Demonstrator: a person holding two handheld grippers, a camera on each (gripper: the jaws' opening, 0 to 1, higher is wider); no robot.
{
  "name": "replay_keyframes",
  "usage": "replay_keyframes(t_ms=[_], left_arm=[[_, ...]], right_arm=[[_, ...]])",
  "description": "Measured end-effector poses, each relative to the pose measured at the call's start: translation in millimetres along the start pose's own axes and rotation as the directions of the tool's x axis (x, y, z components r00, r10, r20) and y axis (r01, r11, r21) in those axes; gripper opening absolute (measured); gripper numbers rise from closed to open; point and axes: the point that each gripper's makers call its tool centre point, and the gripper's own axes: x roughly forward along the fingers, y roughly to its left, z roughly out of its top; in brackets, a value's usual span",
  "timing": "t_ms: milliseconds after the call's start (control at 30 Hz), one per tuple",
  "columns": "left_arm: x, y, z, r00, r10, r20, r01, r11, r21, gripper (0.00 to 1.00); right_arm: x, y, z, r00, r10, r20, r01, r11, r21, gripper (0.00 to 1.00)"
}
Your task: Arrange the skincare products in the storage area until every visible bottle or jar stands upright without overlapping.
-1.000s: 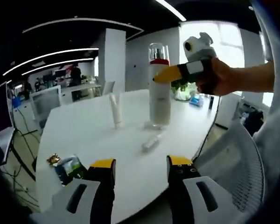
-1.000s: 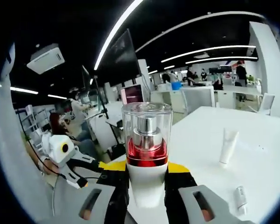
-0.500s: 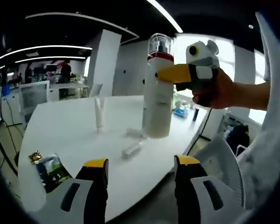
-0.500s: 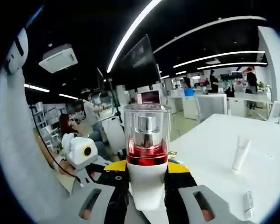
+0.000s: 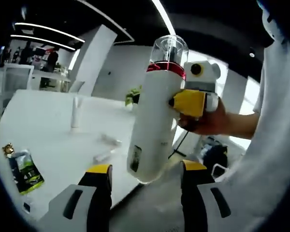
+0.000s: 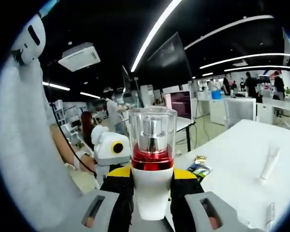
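White plastic, tall and smooth, the pump bottle [image 6: 152, 188] sits squeezed between the right gripper [image 6: 152, 181] fingers, just under its red band and clear cap. It hangs in the air, off the white surface [image 5: 48, 130], tipped a little. It looks stiff and slippery, and top-heavy, so holding it at the middle of the body may be steadier. The left gripper [image 5: 146, 169] has its fingers apart with nothing in them, right below the bottle's base. Beyond those fingers a thin tube [image 5: 76, 112] stands, and two small things, maybe tubes, lie flat.
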Motion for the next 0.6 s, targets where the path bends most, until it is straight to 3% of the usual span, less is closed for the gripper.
replay_keyframes(t_ms=[100,400,600], left_arm=[[-1.2,-7.5,2.3,0.999,-0.034,0.012,0.034,0.999,0.007,0.52],[-2.0,-10.1,4.1,0.998,-0.051,0.023,0.051,0.999,0.012,0.53],[-3.2,-16.1,3.3,0.996,-0.09,0.02,0.09,0.996,0.025,0.45]], right_arm=[[5.9,8.9,-2.2,0.999,0.038,0.001,-0.038,0.999,0.005,0.22],[25.0,37.2,1.4,0.987,0.158,0.025,-0.158,0.987,-0.001,0.22],[30.2,43.3,1.5,0.98,0.194,0.031,-0.194,0.981,0.003,0.22]])
